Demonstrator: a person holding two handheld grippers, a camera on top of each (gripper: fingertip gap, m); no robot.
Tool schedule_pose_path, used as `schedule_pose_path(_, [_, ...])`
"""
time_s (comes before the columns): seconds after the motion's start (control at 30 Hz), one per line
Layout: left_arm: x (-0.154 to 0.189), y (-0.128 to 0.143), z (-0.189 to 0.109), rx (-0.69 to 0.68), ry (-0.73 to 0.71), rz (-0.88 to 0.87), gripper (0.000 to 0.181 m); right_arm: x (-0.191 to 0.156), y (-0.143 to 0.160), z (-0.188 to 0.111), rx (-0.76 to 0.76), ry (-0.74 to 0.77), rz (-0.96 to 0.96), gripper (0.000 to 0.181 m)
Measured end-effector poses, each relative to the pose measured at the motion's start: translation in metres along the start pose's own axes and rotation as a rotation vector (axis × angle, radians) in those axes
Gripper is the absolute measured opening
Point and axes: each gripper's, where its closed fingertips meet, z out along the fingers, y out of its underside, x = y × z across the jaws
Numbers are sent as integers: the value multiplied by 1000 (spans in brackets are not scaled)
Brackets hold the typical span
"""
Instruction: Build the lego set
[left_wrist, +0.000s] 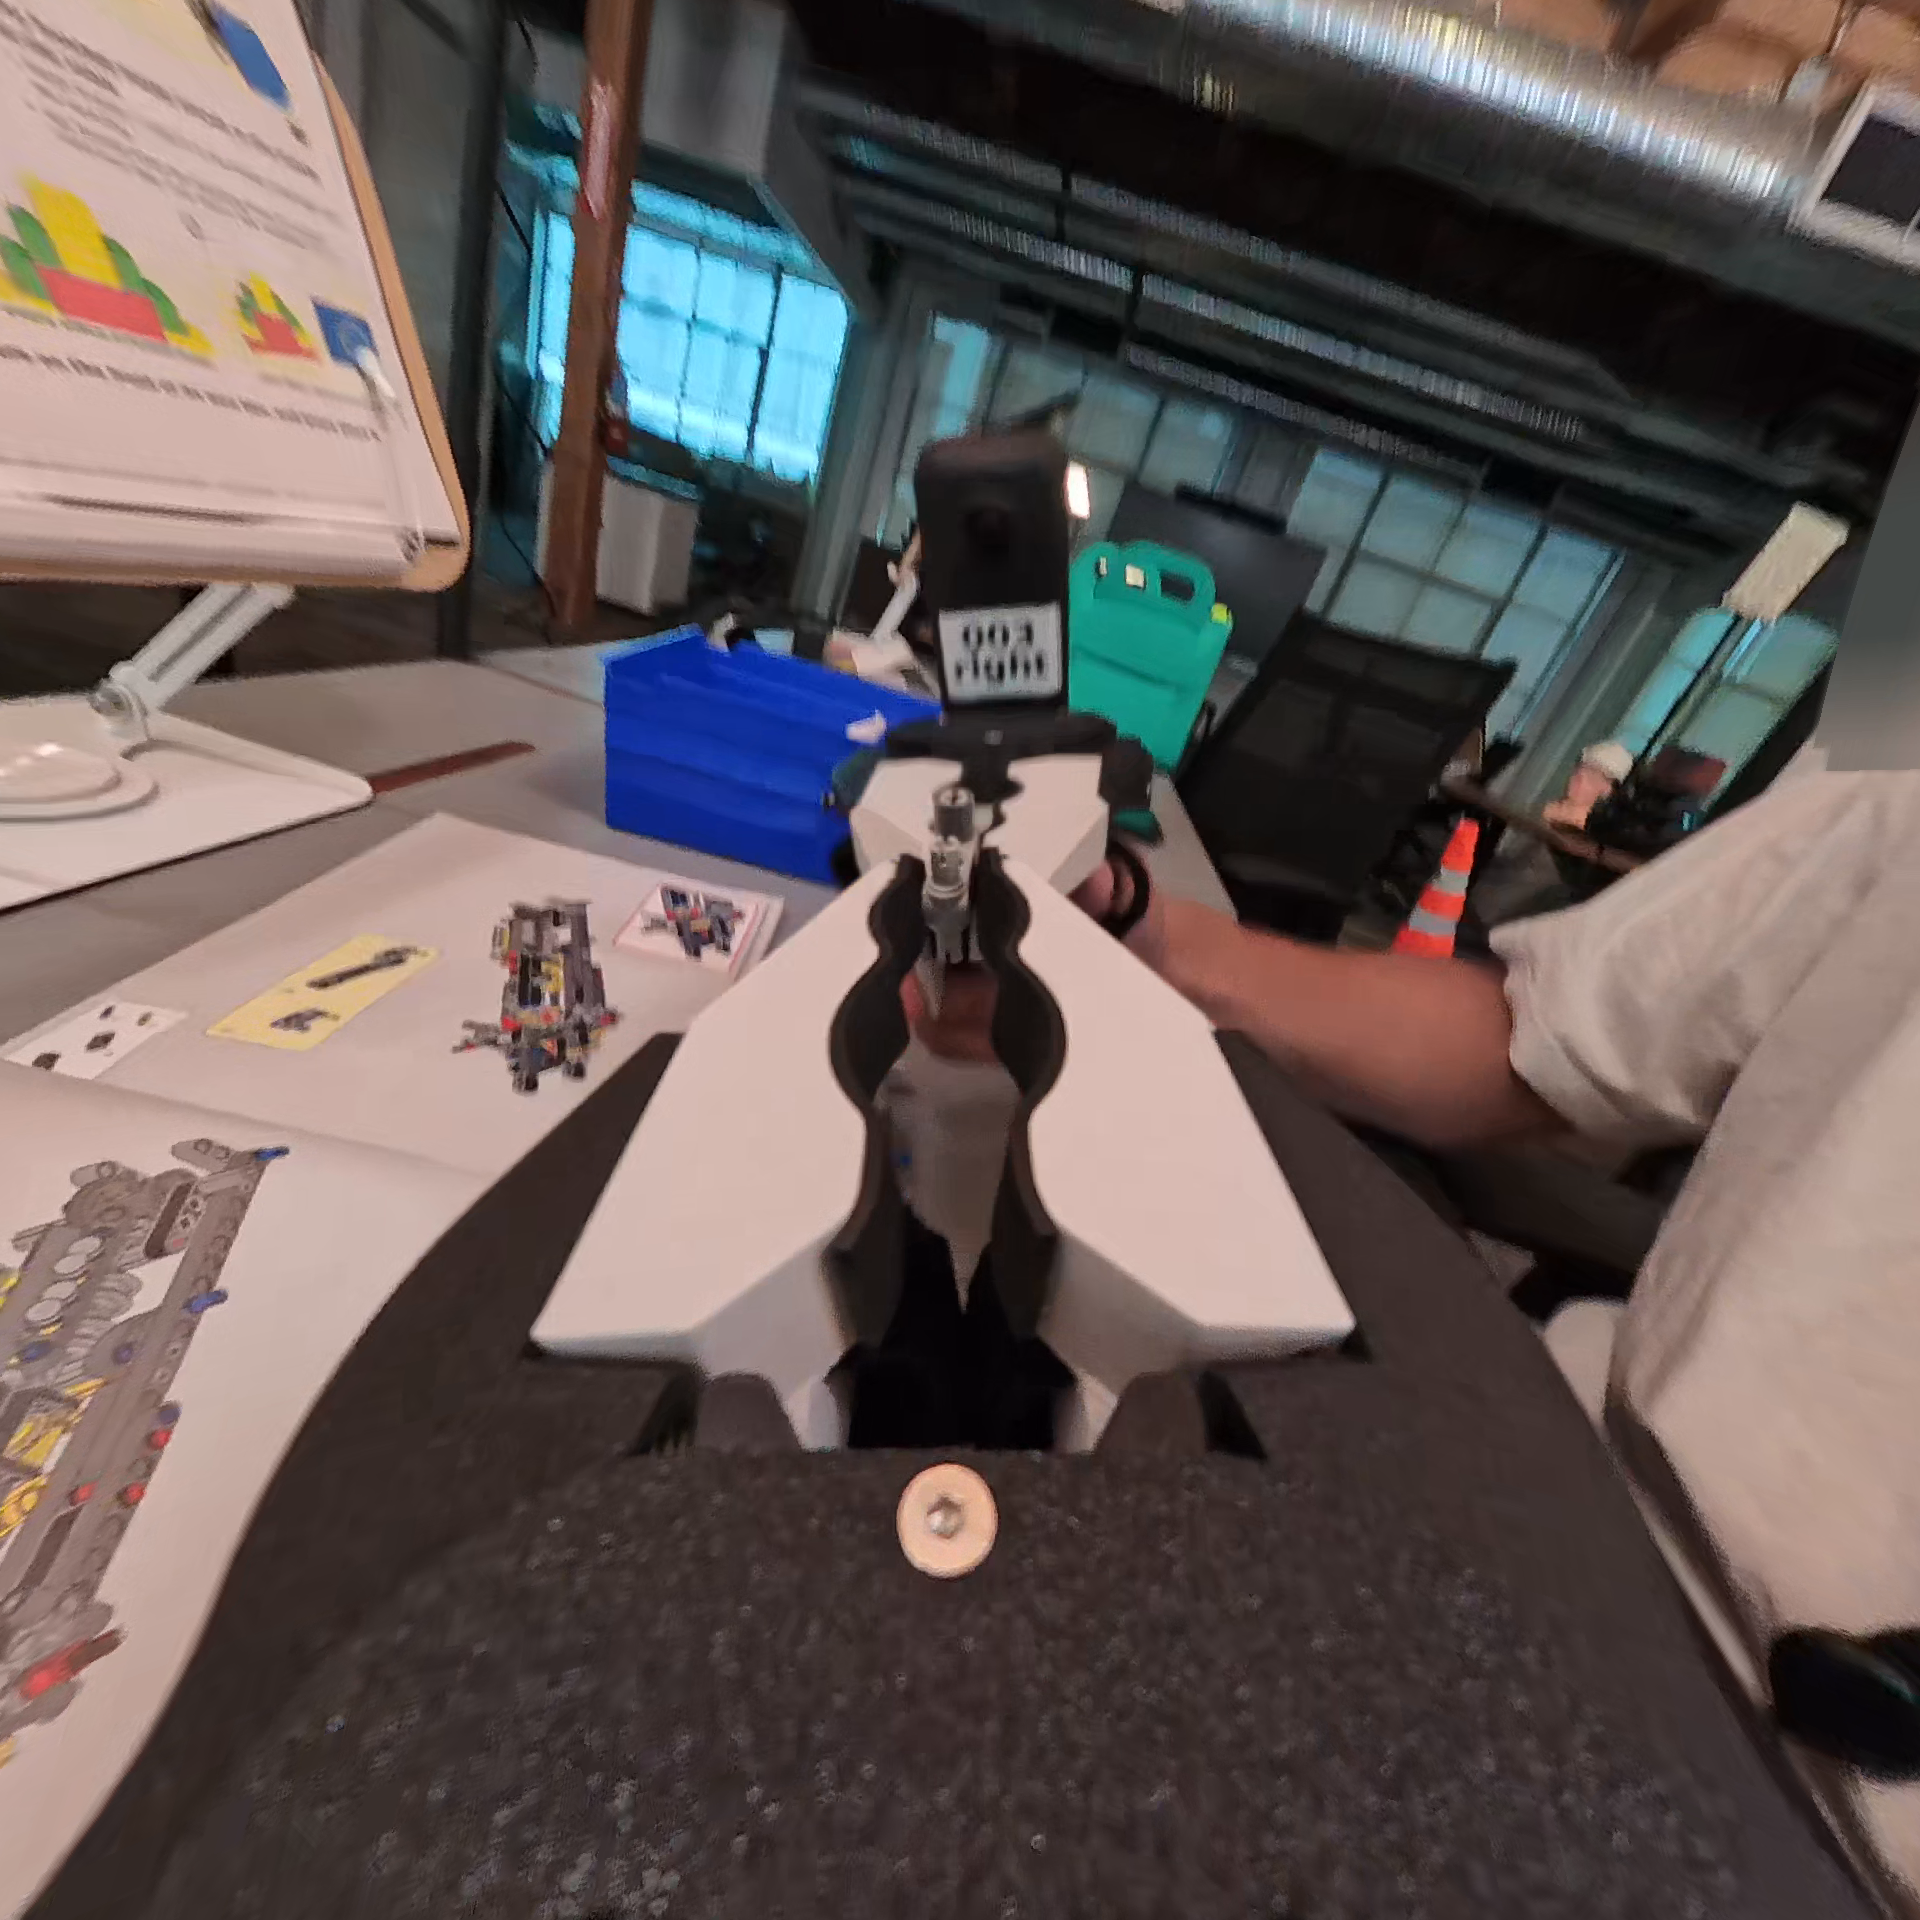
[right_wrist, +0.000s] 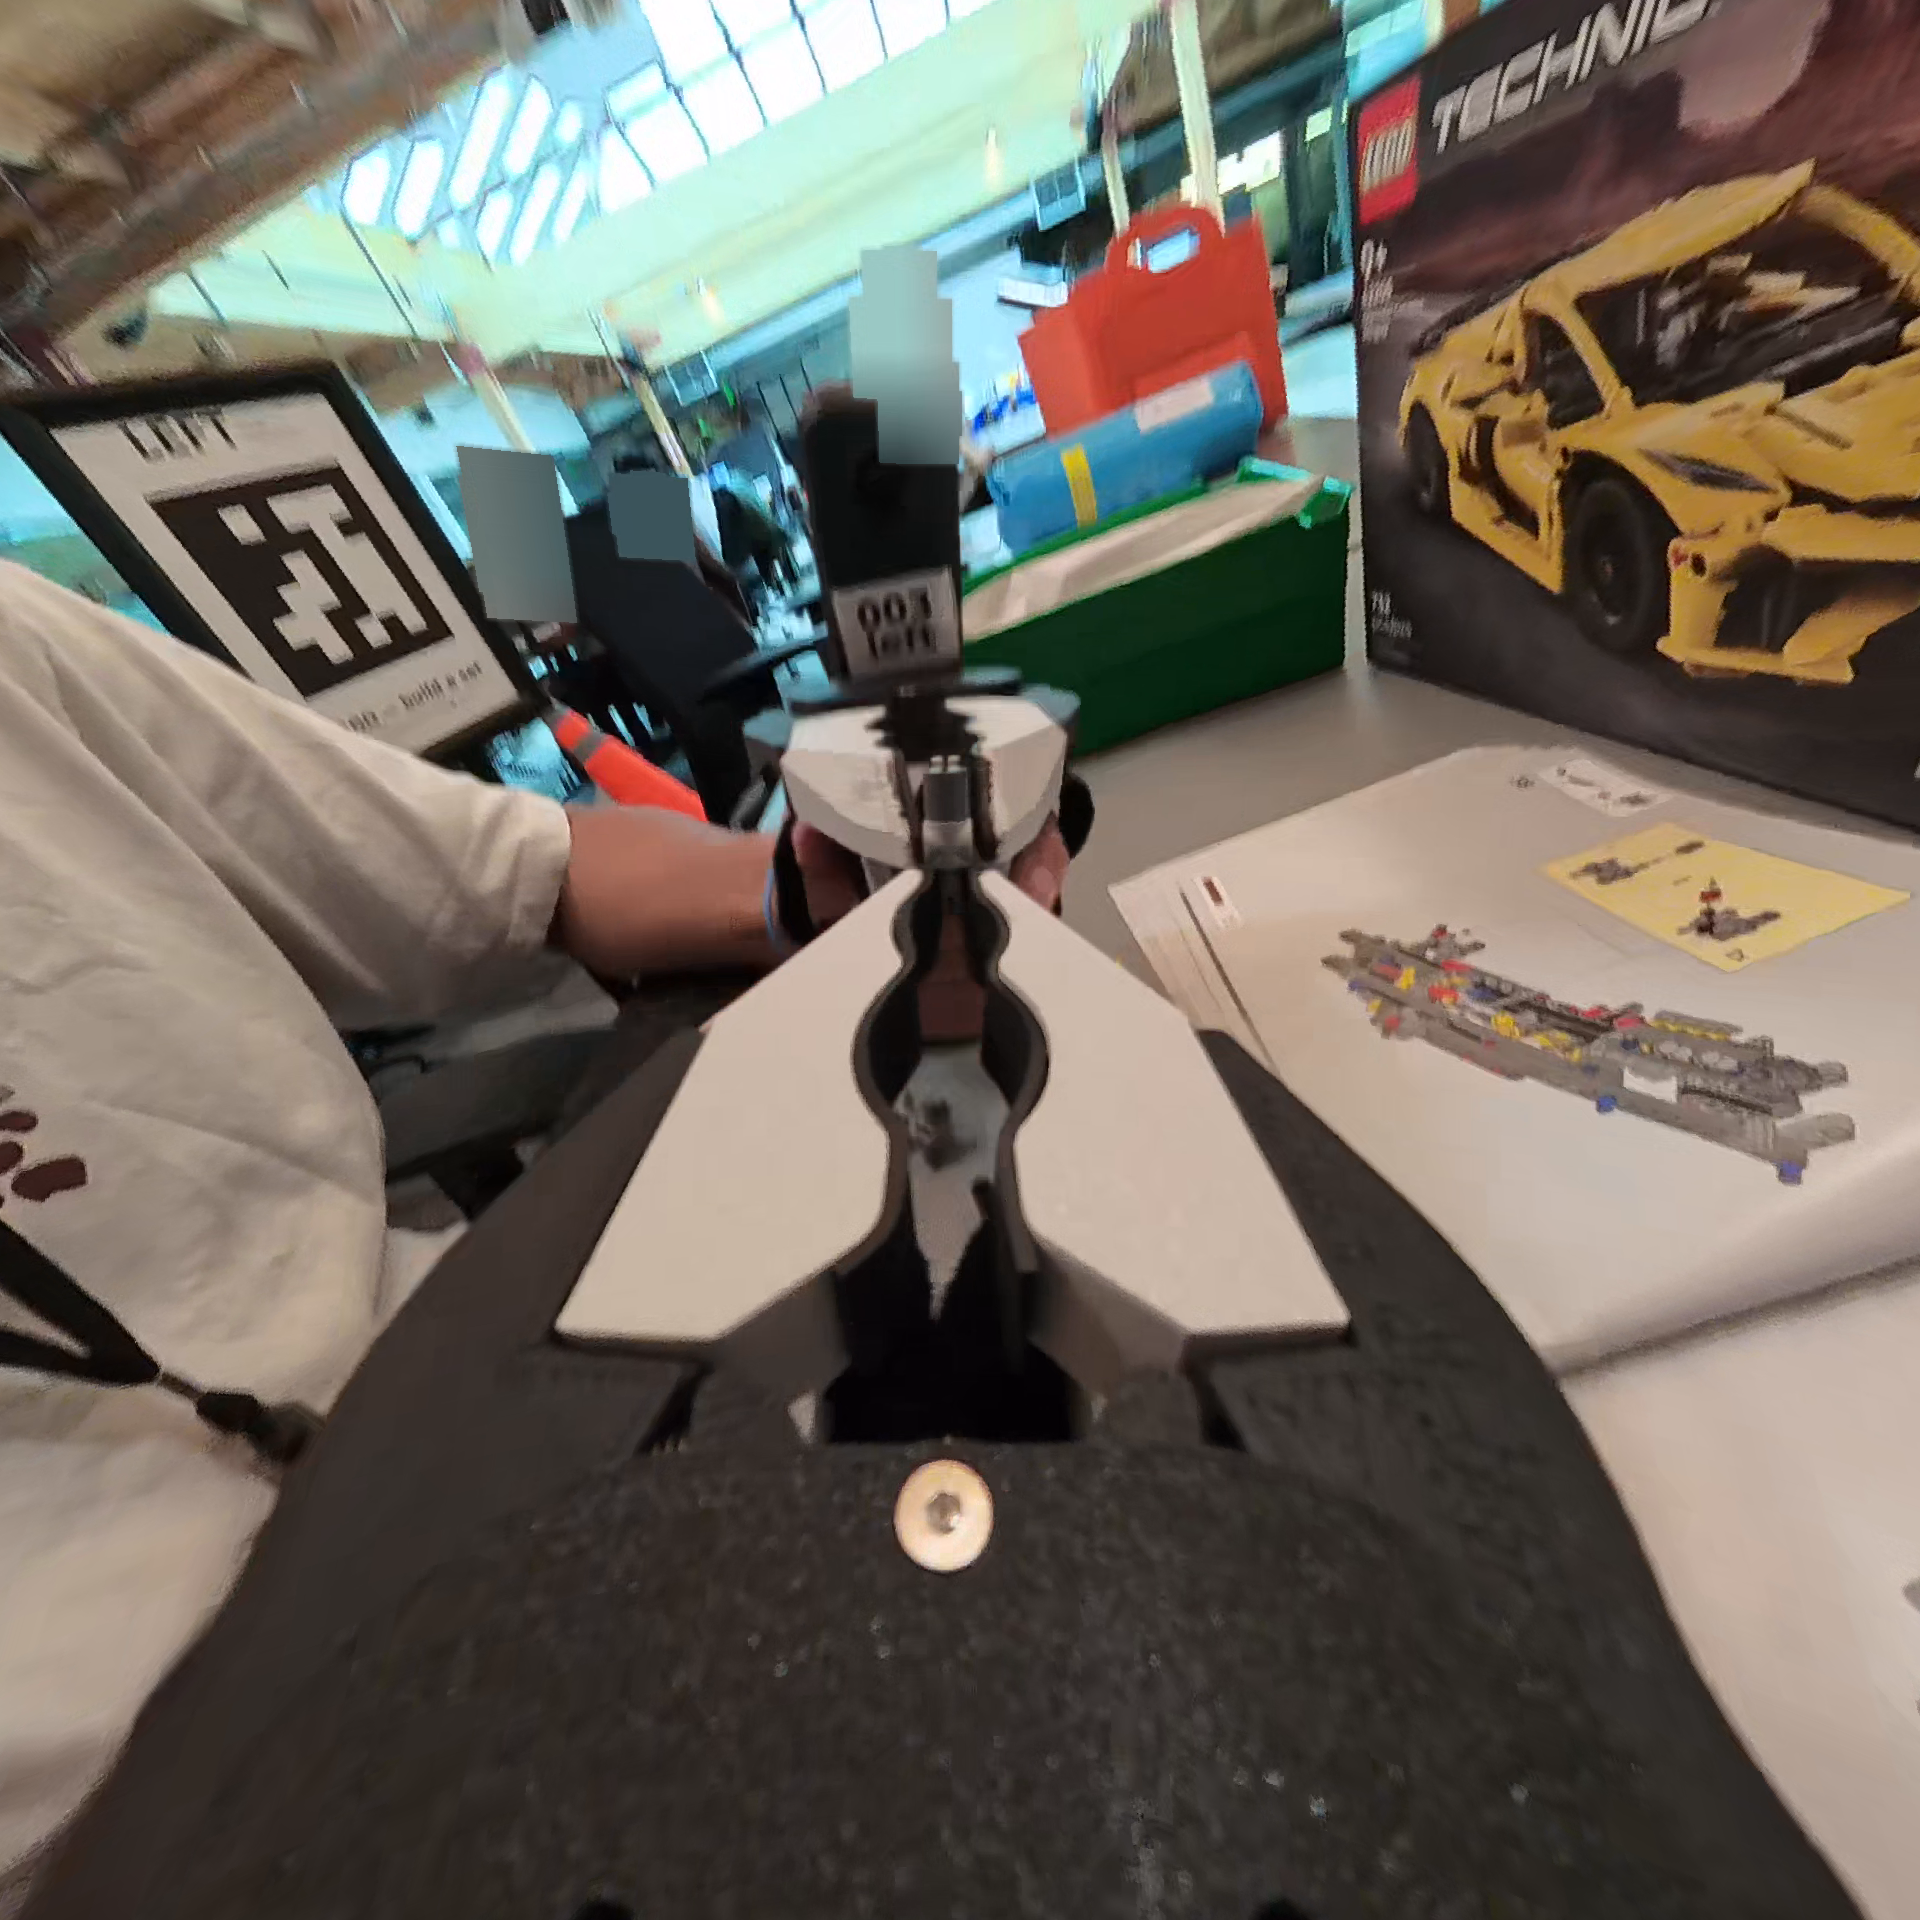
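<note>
Wrist cameras face each other at close range above worktop, each framing opposite gripper; both share open instruction booklet (left_wrist: 343, 1060) (right_wrist: 1455, 997).

Bright daylight from rear windows (left_wrist: 717, 343) (blown out); backgrounds motion-blurred, wide-angle edges bowed, near fingers (left_wrist: 727, 1174) sharper.

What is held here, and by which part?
A small grey lego piece, pinched at opposite ends by the left gripper and right gripper.
</note>
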Motion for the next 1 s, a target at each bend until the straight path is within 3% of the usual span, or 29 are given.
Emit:
schedule_pose_path(0.2, [4,51,-5,-374,28,241,15,-4,50,-17,-420,81,-128,2])
schedule_pose_path(0.37, [14,78,-3,-486,75,279,7,-4,85,-20,-669,138,-214,2])
schedule_pose_path(0.53, [14,81,-2,-491,87,267,6,-3,88,-22,-683,129,-252,2])
schedule_pose_path(0.73, [7,59,-7,-397,85,151,6,0,54,-18,-466,137,-236,2])
schedule_pose_path(1.0, [4,64,-10,-437,60,265,7,1,54,-17,-477,170,-304,2])
